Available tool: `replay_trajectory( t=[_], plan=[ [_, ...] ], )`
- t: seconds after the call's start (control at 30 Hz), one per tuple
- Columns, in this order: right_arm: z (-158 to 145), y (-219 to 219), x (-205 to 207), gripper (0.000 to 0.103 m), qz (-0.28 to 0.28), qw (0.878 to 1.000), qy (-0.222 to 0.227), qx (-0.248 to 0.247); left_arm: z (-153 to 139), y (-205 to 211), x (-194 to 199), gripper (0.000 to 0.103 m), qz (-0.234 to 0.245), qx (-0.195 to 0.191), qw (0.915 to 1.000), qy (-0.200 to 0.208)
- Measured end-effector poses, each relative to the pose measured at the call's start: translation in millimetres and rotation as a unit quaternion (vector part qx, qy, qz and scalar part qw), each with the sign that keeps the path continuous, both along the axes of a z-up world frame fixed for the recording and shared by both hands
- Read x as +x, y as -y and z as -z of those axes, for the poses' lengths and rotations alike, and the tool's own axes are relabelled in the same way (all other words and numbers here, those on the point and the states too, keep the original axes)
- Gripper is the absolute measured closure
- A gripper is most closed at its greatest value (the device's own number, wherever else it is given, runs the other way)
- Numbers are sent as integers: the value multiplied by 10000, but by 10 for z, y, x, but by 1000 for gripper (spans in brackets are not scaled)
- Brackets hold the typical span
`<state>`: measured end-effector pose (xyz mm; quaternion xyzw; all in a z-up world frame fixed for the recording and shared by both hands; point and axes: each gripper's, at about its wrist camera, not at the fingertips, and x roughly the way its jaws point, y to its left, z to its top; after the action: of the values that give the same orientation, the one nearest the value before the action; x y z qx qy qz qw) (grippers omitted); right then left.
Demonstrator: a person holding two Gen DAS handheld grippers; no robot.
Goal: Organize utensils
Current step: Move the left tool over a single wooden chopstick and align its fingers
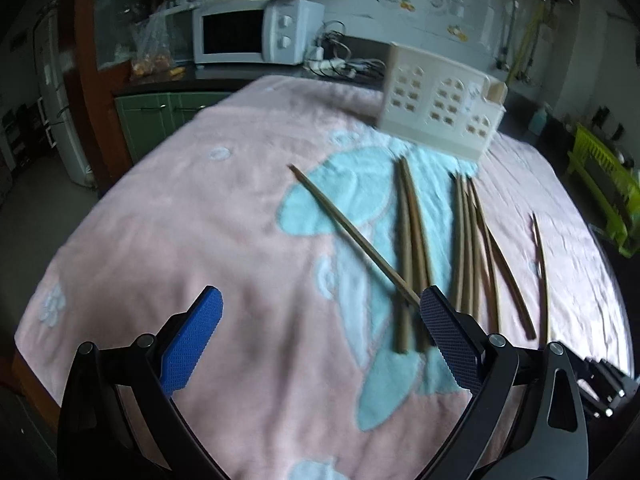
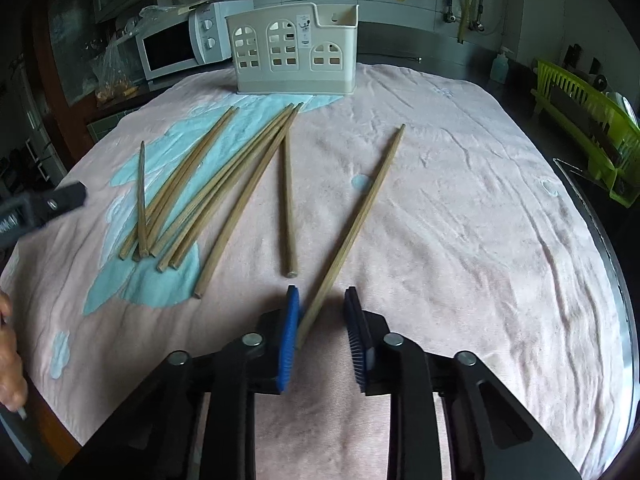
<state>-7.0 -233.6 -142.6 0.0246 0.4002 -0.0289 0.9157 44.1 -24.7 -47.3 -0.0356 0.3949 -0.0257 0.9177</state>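
Right gripper: lower centre of its frame; jaws narrowed but with a gap left. One long wooden chopstick lies between them, its near end against the bright blue left pad; the dark right pad stands clear of it. No firm clamp shows.
Left gripper: jaws spread wide, holding nothing. A thin slanted wooden chopstick ends just at the dark right pad; whether they touch I cannot tell.
Other chopsticks: a fanned bundle of wooden chopsticks left of centre in the right view, one single stick just above the blue pad.
Holder: cream plastic utensil caddy with arched window cut-outs upright at upper centre, beyond the stick tips.
Surface: pink towel with pale blue patches under everything.
Background: white microwave upper left, lime-green dish rack at right edge.
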Motion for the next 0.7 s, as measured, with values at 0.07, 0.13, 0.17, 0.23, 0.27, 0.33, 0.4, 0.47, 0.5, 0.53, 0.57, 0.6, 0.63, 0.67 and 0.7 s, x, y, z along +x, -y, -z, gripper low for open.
replay_trajectory(
  t=[0.07,0.13,0.17,0.23,0.27,0.33,0.4,0.47,0.5,0.53,0.57,0.6,0.63,0.67,0.7],
  plan=[
    [-2,49,-19,84,9,10000,18,68,43,104,16,8,38,10,10000,-88],
    [-4,77,-35,84,4,9999,31,110,70,155,42,15,61,-124,9997,-209],
    [-5,86,-40,84,-3,9999,28,129,79,167,51,16,51,-164,9996,-237],
    [-11,121,-47,84,-15,9998,44,197,101,214,79,24,51,-234,9993,-304],
    [-9,142,-54,84,-20,9997,53,247,110,219,83,27,59,-265,9991,-322],
    [0,157,-68,84,-34,9995,70,320,138,251,118,35,37,-330,9987,-391],
    [1,175,-71,84,-54,9992,77,381,174,267,149,41,33,-412,9980,-485],
    [3,191,-71,84,-73,9990,96,437,223,287,170,44,55,-542,9965,-636],
    [5,197,-70,84,-77,9989,104,455,239,306,174,45,68,-558,9961,-677],
    [6,201,-71,84,-84,9988,117,474,254,341,174,49,94,-535,9961,-696],
    [7,206,-70,84,-91,9986,123,506,264,359,169,50,86,-480,9964,-688],
    [9,215,-70,84,-94,9985,127,531,261,392,157,52,34,-381,9972,-639],
    [11,227,-68,84,-107,9982,127,568,253,408,150,55,-3,-320,9976,-606],
    [12,236,-67,84,-122,9981,128,593,236,446,132,57,-47,-197,9984,-530],
    [16,245,-70,84,-128,9980,130,609,216,460,122,62,-54,-115,9987,-496]
  ],
)
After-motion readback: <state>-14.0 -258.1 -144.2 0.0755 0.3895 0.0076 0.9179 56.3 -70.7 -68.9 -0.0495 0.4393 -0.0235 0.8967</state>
